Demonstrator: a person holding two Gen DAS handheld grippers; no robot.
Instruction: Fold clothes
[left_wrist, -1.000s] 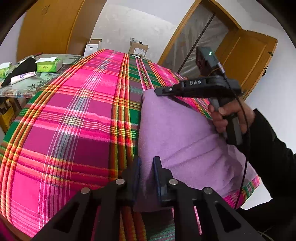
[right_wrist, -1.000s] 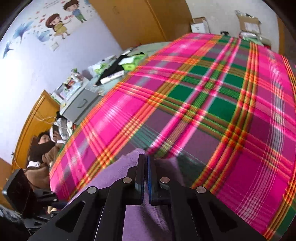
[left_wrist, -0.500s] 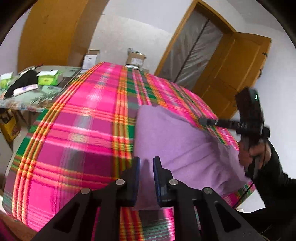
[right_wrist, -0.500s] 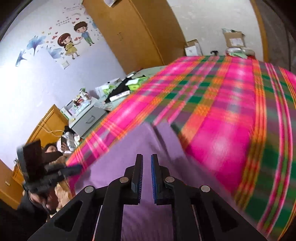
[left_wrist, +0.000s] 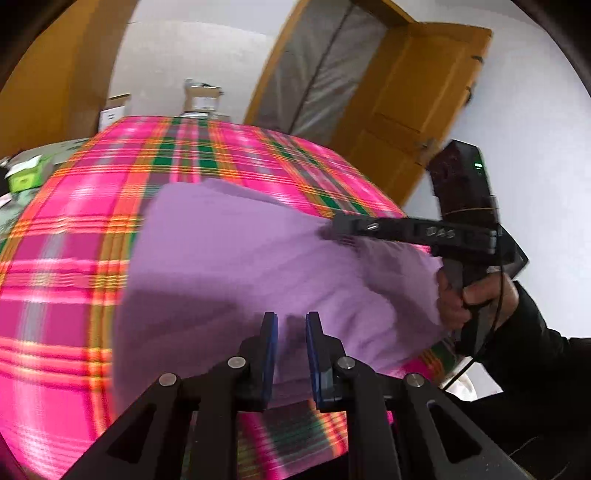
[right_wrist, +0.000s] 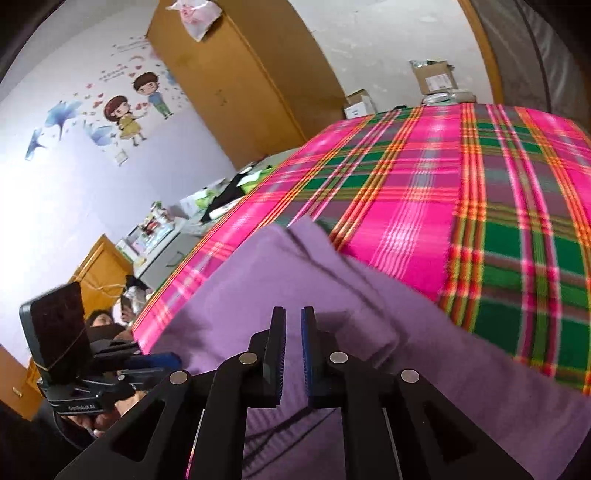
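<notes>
A purple garment (left_wrist: 236, 258) lies folded on the pink and green plaid bedcover (left_wrist: 74, 236). My left gripper (left_wrist: 290, 325) is at its near edge with purple cloth pinched between the blue pads. The same gripper (right_wrist: 173, 358) shows at the lower left of the right wrist view, at the cloth's edge. My right gripper (right_wrist: 293, 321) hovers over the garment (right_wrist: 258, 295), its jaws a narrow gap apart with nothing between them. In the left wrist view the right gripper (left_wrist: 328, 230) hangs just above the cloth's right side, held by a hand (left_wrist: 461, 299).
Beyond the garment the bedcover (right_wrist: 480, 192) stretches away. A cluttered side table (right_wrist: 221, 192) stands on its left, with cardboard boxes (left_wrist: 201, 98) at the far wall. An orange door (left_wrist: 413, 110) stands open to the right. A person (right_wrist: 103, 321) sits low by the left wall.
The right gripper let go of the garment's far corner, its jaws parted, and it drew back over the cloth. The left gripper shifted sideways, with more cloth now lying to its left.
</notes>
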